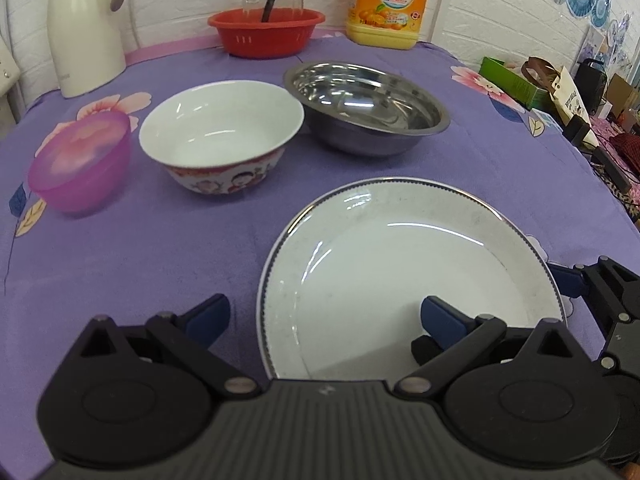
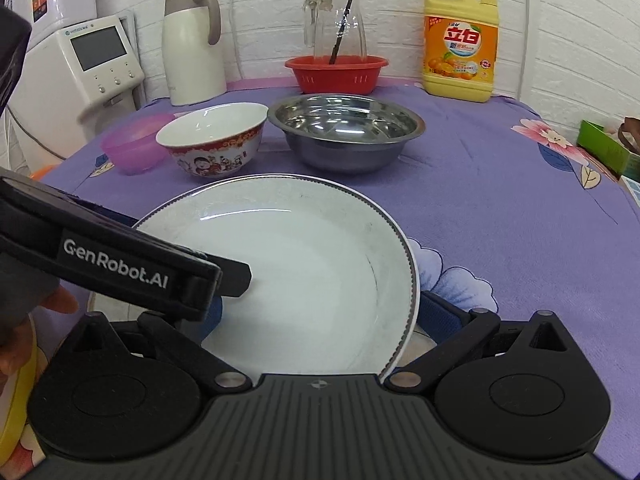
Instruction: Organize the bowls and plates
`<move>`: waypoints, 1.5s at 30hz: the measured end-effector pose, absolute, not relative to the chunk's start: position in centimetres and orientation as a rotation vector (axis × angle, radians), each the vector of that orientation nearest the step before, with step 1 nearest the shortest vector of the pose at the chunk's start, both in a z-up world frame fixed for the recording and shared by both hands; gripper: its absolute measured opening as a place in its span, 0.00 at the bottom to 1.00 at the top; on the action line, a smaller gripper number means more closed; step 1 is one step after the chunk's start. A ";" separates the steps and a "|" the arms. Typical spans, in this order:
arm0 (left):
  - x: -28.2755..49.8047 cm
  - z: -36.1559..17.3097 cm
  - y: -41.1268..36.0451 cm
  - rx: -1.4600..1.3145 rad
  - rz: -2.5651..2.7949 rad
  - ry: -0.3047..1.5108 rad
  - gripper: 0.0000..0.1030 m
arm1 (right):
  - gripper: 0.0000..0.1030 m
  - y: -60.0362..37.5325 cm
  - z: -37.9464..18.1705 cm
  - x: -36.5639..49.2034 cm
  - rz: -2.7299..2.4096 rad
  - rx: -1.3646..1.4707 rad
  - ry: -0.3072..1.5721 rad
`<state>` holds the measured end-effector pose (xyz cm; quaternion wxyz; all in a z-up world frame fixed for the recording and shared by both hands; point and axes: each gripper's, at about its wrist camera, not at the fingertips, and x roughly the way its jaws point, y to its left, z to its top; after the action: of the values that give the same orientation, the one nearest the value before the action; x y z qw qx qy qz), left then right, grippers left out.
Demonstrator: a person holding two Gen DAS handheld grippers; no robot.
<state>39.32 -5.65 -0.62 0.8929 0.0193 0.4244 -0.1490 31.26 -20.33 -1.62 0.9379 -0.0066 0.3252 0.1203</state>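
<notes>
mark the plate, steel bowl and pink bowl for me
plate [image 2: 304,264]: right wrist view, bare centre of its well.
steel bowl [image 2: 344,120]: right wrist view, inner bottom.
pink bowl [image 1: 80,160]: left wrist view, inside wall.

My left gripper [image 1: 324,320] stands wide apart, straddling the near left rim of the white plate [image 1: 400,264], which fills the space just ahead and to its right. Ahead and to its left, bare purple tablecloth [image 1: 140,264] gives open passage up to the row of bowls: the pink plastic bowl [image 1: 80,160], the white patterned bowl [image 1: 220,132] and the steel basin [image 1: 368,104], set close together. Behind them the red basket [image 1: 266,32], the white thermos [image 1: 84,28] and the yellow detergent jug [image 1: 386,4] block the far edge. My right gripper [image 2: 320,312] spans the plate's near right rim; to its right the cloth lies open. My left gripper crosses low on its left.
</notes>
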 end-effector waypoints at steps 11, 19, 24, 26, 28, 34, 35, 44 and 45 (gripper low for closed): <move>38.1 -0.5 -7.4 0.067 -0.336 0.857 0.90 | 1.00 -19.8 -1.2 29.3 0.262 -0.007 0.668; 34.2 3.8 -5.5 -0.007 -0.364 0.758 0.88 | 1.00 -19.4 2.1 26.2 0.200 0.011 0.611; 29.8 5.8 -1.0 -0.026 -0.321 0.713 0.88 | 1.00 -16.6 4.6 23.1 0.249 -0.026 0.543; 27.9 5.8 1.3 -0.032 -0.281 0.708 0.88 | 1.00 -15.0 4.8 21.9 0.295 -0.022 0.535; 26.0 5.4 3.4 -0.035 -0.233 0.708 0.88 | 1.00 -13.2 4.6 20.9 0.345 -0.020 0.541; 21.2 2.9 8.8 -0.058 -0.110 0.728 0.88 | 1.00 -7.6 2.8 18.2 0.485 -0.068 0.593; 20.9 2.4 9.2 -0.067 -0.103 0.732 0.88 | 1.00 -7.0 2.5 17.9 0.495 -0.082 0.597; 19.2 0.4 9.8 -0.083 -0.145 0.678 0.88 | 1.00 -5.9 0.5 17.4 0.473 -0.126 0.620; 19.1 0.3 9.8 -0.088 -0.144 0.672 0.88 | 1.00 -5.9 0.5 17.2 0.474 -0.124 0.620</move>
<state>19.05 9.80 0.35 0.9405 -0.0433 0.3295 -0.0704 17.24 -5.91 0.53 0.9229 -0.0606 0.3022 0.2308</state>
